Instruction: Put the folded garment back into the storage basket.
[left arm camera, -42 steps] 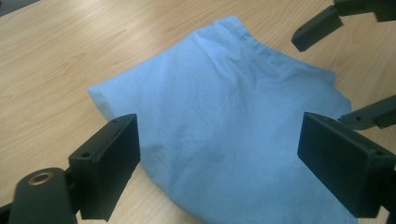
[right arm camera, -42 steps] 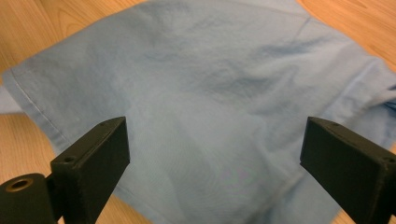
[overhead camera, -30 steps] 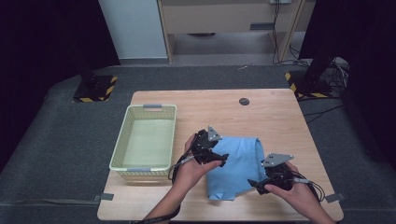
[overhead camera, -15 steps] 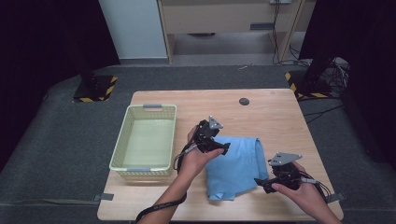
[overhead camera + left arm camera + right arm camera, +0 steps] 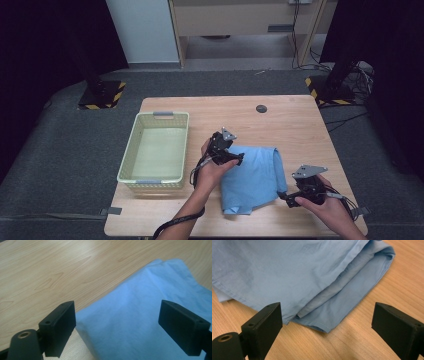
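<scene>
**Wooden table with a blue cloth and two grippers**

Wood covers the top of the table (image 5: pixel 295 125), and dark grey floor lies all around it.

The left gripper (image 5: pixel 239 158) is in the person's left hand (image 5: pixel 212 167). Its jaws are wide apart and hold nothing. In the left gripper view, the left gripper (image 5: pixel 125 322) hangs over the edge of the blue cloth (image 5: pixel 155 315), with one jaw over bare wood just beside the cloth and the other jaw over the cloth.

The right gripper (image 5: pixel 284 199) is in the person's right hand (image 5: pixel 327 205). Its jaws are wide apart too, and they hold nothing. In the right gripper view, the right gripper (image 5: pixel 325 325) faces a corner of the blue cloth (image 5: pixel 287 272). The cloth is folded there, and you can see a few layers on top of each other at that corner. The jaws are near the corner but do not touch it.

From the high view, the blue cloth (image 5: pixel 255 175) lies flat on the table, folded. The left gripper is at the cloth's far left corner. The right gripper is at the cloth's near right corner.

A pale green basket (image 5: pixel 131 152) sits on the table to the left of the cloth, a little way apart from it. A small dark round thing (image 5: pixel 261 108) sits on the table well beyond the cloth, near the far edge.
</scene>
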Motion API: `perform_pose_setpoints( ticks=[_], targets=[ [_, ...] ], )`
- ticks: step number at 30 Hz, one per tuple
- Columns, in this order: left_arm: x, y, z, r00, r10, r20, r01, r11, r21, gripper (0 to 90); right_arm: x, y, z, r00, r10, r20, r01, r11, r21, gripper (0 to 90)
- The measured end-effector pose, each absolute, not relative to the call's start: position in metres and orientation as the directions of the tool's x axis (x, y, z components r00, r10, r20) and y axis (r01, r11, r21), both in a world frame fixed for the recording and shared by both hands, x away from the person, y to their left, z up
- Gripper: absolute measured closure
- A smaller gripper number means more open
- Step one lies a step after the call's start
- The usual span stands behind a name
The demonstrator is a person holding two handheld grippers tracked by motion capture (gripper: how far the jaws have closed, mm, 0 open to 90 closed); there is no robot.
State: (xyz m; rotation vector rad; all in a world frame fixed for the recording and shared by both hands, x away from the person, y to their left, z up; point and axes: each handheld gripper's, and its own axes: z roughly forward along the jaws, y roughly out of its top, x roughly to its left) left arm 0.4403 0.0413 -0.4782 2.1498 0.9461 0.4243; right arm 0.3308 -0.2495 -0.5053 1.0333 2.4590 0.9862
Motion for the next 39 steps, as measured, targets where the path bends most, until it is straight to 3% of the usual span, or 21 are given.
perform_pose_setpoints(
  ticks=[15, 18, 39],
  targets=[
    [0.454, 0.054, -0.505, 0.636, 0.771, -0.026, 0.516, -0.400, 0.757, 17.6, 0.331, -0.241, -0.510, -0.702, 0.712, 0.006, 0.525, 0.512, 0.680, 9.1],
    [0.456, 0.056, -0.508, 0.637, 0.771, 0.019, 0.494, -0.427, 0.757, 17.8, 0.332, -0.238, -0.511, -0.703, 0.711, 0.007, 0.524, 0.512, 0.680, 8.4],
    [0.463, 0.054, -0.534, 0.660, 0.751, -0.025, 0.526, -0.438, 0.729, 17.3, 0.334, -0.236, -0.532, -0.675, 0.735, 0.066, 0.582, 0.476, 0.659, 4.6]
  ],
)
